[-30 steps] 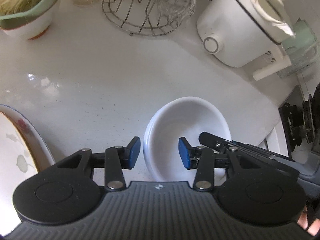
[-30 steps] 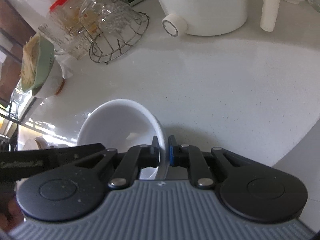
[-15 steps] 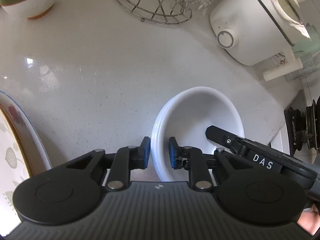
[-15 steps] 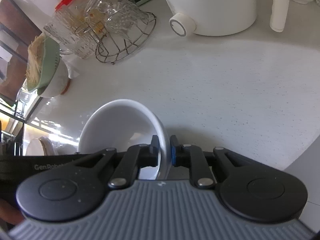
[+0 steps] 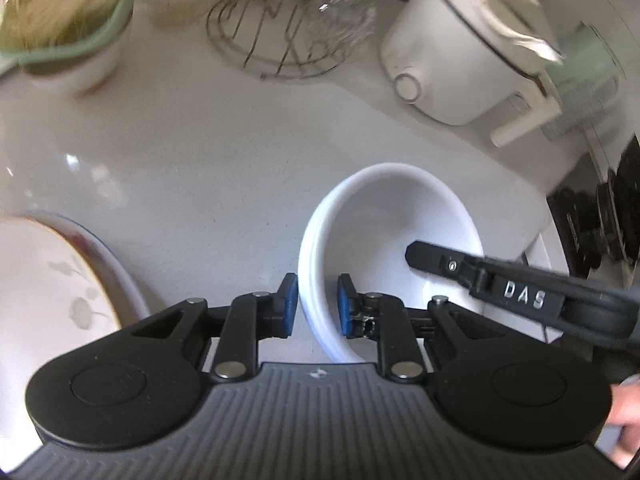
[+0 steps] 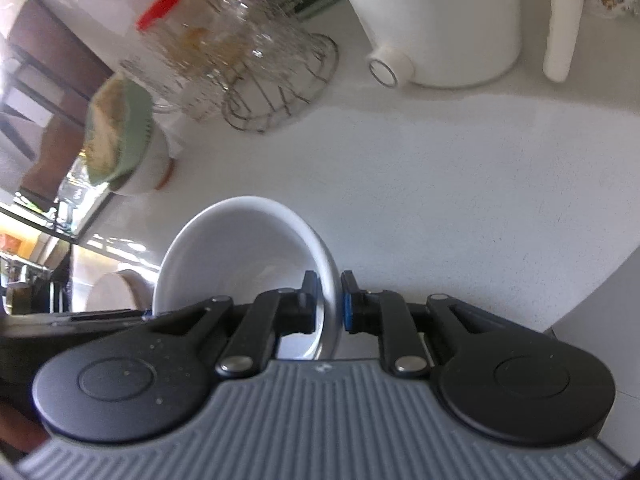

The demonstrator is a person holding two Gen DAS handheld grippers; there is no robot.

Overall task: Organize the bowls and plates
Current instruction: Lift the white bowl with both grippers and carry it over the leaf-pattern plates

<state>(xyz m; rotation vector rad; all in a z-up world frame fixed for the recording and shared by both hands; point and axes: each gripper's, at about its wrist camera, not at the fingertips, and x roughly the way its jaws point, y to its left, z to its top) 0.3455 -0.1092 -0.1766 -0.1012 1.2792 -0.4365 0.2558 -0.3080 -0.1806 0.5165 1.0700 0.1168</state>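
A white bowl (image 5: 392, 232) is held above the white counter by both grippers, each on an opposite side of its rim. My left gripper (image 5: 318, 306) is shut on the bowl's near-left rim, one blue pad inside and one outside. My right gripper (image 6: 330, 306) is shut on the bowl (image 6: 240, 256) at its right rim, and its black finger shows inside the bowl in the left wrist view (image 5: 460, 268). A flowered plate (image 5: 48, 280) with a dark rim lies at the left.
A white electric pot (image 5: 460, 52) with a handle stands at the back right, also in the right wrist view (image 6: 440, 20). A wire rack with glasses (image 6: 256, 64) and a green-rimmed bowl of noodles (image 5: 68, 20) stand at the back. The counter edge and a black stove (image 5: 600, 216) lie right.
My left gripper closed from open onto the bowl's rim. Both grippers have since shifted with the bowl, and the view is blurred by motion; the plate now shows more at left.
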